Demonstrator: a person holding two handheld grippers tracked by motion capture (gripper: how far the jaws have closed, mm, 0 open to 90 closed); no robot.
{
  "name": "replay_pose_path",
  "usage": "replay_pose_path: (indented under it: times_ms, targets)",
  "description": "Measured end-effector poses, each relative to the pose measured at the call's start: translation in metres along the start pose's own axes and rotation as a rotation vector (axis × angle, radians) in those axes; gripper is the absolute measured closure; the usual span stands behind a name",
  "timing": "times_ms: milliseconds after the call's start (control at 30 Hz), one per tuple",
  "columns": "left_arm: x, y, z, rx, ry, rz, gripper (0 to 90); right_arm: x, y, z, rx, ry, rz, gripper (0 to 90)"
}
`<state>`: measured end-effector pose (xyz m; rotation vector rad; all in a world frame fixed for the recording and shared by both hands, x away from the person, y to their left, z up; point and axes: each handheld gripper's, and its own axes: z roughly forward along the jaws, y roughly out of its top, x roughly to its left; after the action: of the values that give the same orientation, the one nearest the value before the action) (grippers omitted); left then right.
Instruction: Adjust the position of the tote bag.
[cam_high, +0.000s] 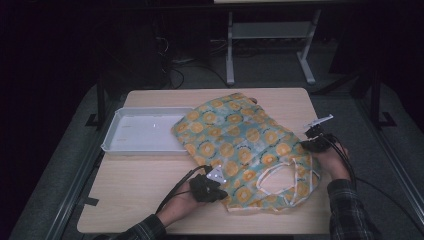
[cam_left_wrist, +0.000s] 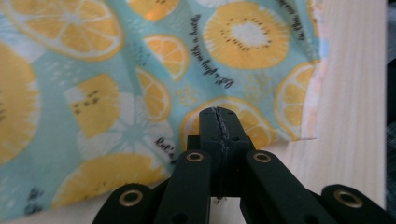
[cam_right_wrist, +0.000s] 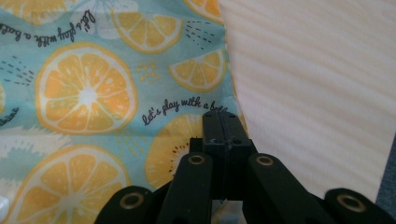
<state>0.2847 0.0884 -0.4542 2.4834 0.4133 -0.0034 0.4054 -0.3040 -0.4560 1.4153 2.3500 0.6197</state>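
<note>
- Bag (cam_high: 240, 145) is lying flat on the table (cam_high: 145, 185), right of the tray (cam_high: 145, 131), handles toward the person.
- Left gripper (cam_high: 220, 192) is sitting at the bag's near-left corner; in the left gripper view its jaws are standing fully closed, tips (cam_left_wrist: 219, 122) over the cloth's edge. Cannot tell whether a fold is being pinched between them.
- Right gripper (cam_high: 314, 136) is sitting at the bag's right edge; in the right gripper view its jaws are likewise closed, tips (cam_right_wrist: 223, 125) at the hem (cam_right_wrist: 229, 88). Pinch on cloth not clear.
- Judging the step: both hands are taking hold of opposite edges, likely to fold or spread the bag.
- Next move is calling for both grips staying firm and lifting together, evenly, so the thin cloth is not slipping or bunching.
</note>
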Motion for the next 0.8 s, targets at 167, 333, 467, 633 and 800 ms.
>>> replay_pose_path:
  times_ms: [167, 333, 467, 633, 800]
  targets:
    - [0.005, -0.004, -0.005, 0.017, 0.013, -0.002, 90.0, 0.004, -0.013, -0.010, 0.015, 0.003, -0.017, 89.8]
    - [0.010, -0.008, -0.009, 0.025, 0.026, 0.003, 90.0, 0.008, -0.025, -0.019, 0.041, 0.003, -0.036, 89.8]
    - [0.013, -0.008, -0.010, 0.029, 0.031, -0.002, 90.0, 0.015, -0.034, -0.027, 0.062, -0.003, -0.054, 89.8]
    - [0.018, -0.009, -0.012, 0.030, 0.050, -0.004, 90.0, 0.019, -0.041, -0.031, 0.065, -0.004, -0.058, 89.8]
    - [0.027, -0.011, -0.015, 0.041, 0.082, -0.003, 90.0, 0.029, -0.047, -0.037, 0.087, -0.008, -0.080, 89.8]
